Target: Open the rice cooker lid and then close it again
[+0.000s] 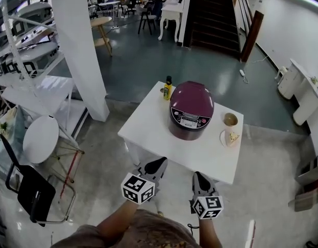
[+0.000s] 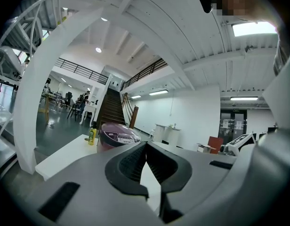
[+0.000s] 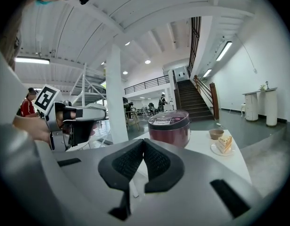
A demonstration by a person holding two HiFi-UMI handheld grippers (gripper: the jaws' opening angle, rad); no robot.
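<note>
A dark purple, round rice cooker sits with its lid shut near the middle of a white square table. A small yellow bottle with a dark cap stands just beside the cooker at the far left. On the right are a brown cup and, nearer the person, a white plate carrying a slice of cake. Left of the table rise a thick white pillar, a round white side table and a black chair. A dark staircase climbs beyond. Only bare table top lies between the grippers and the cooker.

Both forearms reach forward from the bottom of the head view. The left gripper and right gripper are side by side at the table's near edge, well apart from the cooker. Both point roughly level toward it. The left gripper's fingers are closed tip to tip on nothing, and the right gripper's fingers are likewise closed and empty.

The left gripper view shows the bottle left of the cooker. The right gripper view instead shows the cup and cake at the cooker's right. It also catches the left gripper from the side, its marker cube raised above a hand.
</note>
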